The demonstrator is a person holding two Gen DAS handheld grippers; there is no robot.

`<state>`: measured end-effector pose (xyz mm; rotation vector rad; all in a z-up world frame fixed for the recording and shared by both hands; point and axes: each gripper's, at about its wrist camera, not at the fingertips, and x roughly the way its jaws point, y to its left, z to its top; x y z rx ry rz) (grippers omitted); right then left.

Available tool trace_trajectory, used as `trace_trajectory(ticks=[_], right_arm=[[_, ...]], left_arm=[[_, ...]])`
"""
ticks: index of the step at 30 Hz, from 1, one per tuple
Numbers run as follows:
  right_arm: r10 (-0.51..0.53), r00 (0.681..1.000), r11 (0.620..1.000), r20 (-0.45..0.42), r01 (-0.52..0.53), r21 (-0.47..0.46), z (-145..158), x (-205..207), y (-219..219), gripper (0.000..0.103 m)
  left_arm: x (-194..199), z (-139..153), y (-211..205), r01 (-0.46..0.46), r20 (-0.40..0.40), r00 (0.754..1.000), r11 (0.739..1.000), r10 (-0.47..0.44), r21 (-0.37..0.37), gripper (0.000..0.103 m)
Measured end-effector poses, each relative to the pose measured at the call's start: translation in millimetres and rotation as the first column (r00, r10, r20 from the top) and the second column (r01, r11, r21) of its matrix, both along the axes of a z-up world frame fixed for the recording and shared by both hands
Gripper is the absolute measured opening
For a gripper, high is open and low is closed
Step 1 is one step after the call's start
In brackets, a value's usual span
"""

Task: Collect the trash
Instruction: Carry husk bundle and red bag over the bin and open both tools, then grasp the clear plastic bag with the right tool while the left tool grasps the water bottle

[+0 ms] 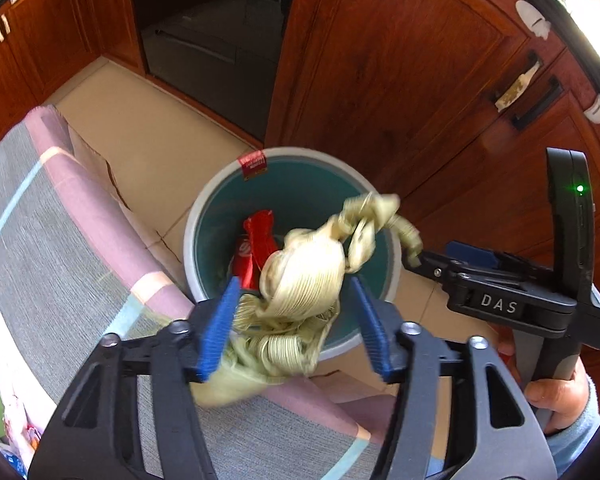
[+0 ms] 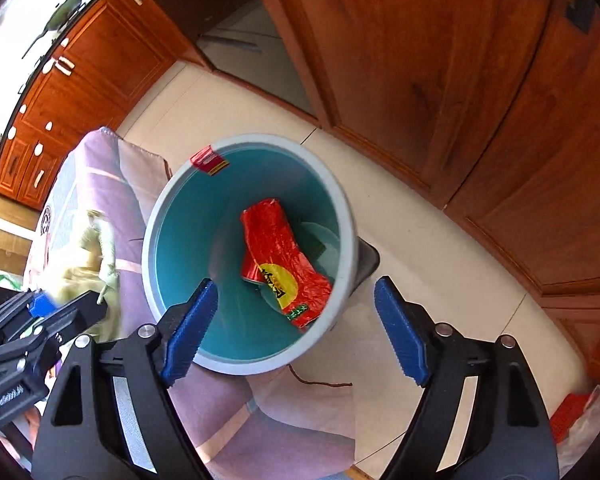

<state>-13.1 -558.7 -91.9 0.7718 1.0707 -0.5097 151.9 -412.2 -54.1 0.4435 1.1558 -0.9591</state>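
My left tongs (image 1: 294, 322) are wide, and the curly yellow ribbon (image 1: 300, 276) hangs over the bin (image 1: 220, 200). It might snag and fall on the floor (image 1: 148, 140). My right tongs (image 2: 296, 330) are wide and empty.

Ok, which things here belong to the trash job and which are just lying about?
Job:
- teal plastic bin with grey rim
- crumpled red foil wrapper inside it
- pale yellow curly ribbon bundle
- left gripper
- right gripper

Lying about:
- striped grey-and-mauve cloth
- wooden cabinets
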Motion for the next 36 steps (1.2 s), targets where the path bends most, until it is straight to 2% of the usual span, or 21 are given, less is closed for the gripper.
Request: trace_trajectory(ticks=[2, 9, 11, 14, 20, 25, 36], right_arm=[[-0.004, 1.000, 1.000, 0.003, 0.004, 0.003, 1.0, -1.7, -0.9, 0.077], [0.009, 1.000, 1.000, 0.005, -0.009, 0.001, 4.8, 0.6, 6.2, 0.081], [0.016, 1.000, 1.000, 0.002, -0.016, 0.004, 6.3, 1.8, 10.6, 0.085], [0.028, 1.000, 1.000, -0.005, -0.028, 0.005, 8.7, 3.2, 18.4, 0.086], [0.062, 0.998, 0.998, -0.012, -0.062, 0.002, 15.2, 6.6, 41.3, 0.086], [0.098, 0.995, 0.995, 0.006, -0.098, 0.014, 23.1, 12.8, 67.7, 0.086], [0.258, 0.966, 0.966, 0.036, -0.257, -0.013, 50.5, 44.0, 155.7, 0.086]], left_arm=[[-2.1, 2.4, 0.7, -0.004, 0.009, 1.000, 1.000, 0.004, -0.002, 0.071], [-3.2, 6.8, 13.8, -0.035, 0.016, 0.999, 0.999, 0.035, -0.005, 0.080], [-5.4, 8.8, 20.1, -0.046, 0.016, 0.999, 0.999, 0.046, -0.009, 0.088], [-6.8, 11.0, 29.5, -0.060, 0.019, 0.998, 0.998, 0.060, -0.016, 0.092], [-10.9, 14.6, 58.1, -0.106, 0.002, 0.994, 0.994, 0.106, -0.017, 0.093], [-17.6, 24.4, 105.6, -0.172, 0.008, 0.985, 0.985, 0.172, -0.023, 0.093], [-17.1, 38.1, 218.3, -0.350, 0.040, 0.935, 0.936, 0.352, -0.042, 0.095]])
